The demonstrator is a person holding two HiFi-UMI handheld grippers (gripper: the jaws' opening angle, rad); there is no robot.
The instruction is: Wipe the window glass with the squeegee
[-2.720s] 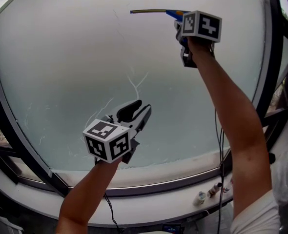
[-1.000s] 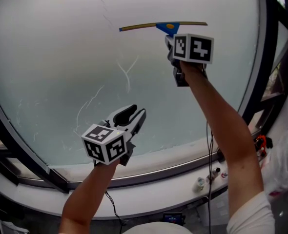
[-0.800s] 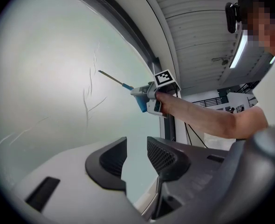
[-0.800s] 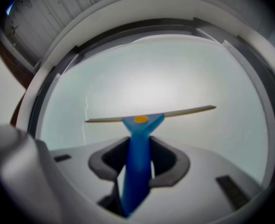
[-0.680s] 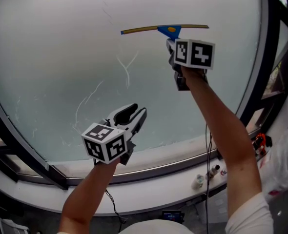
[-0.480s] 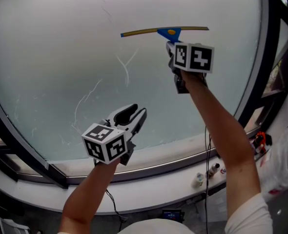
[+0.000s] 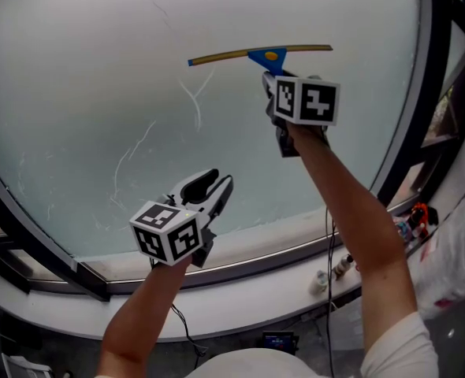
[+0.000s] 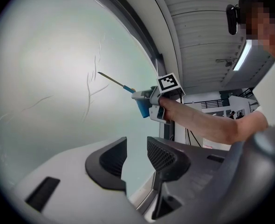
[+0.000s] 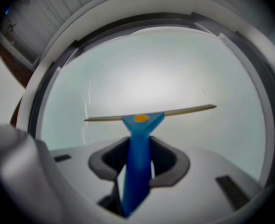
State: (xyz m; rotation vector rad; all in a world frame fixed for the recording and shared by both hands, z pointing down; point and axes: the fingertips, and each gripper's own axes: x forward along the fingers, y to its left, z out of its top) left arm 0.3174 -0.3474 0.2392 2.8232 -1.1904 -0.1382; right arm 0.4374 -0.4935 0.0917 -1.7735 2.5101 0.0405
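A blue-handled squeegee with a long thin blade lies flat against the frosted window glass, its blade near level. My right gripper is shut on its handle, raised at the upper right. In the right gripper view the blue squeegee runs up between the jaws to the blade. My left gripper hangs lower, near the bottom of the glass, open and empty. From the left gripper view the squeegee and the right gripper show at the middle, beyond my own left gripper.
Thin wet streaks run down the glass left of the squeegee. A dark window frame and white sill border the pane. Small bottles, cables and a plastic bag lie at the lower right.
The squeegee and my right gripper have come down the glass from the top. Over the last second they shifted only slightly lower and left. The left gripper stayed put.
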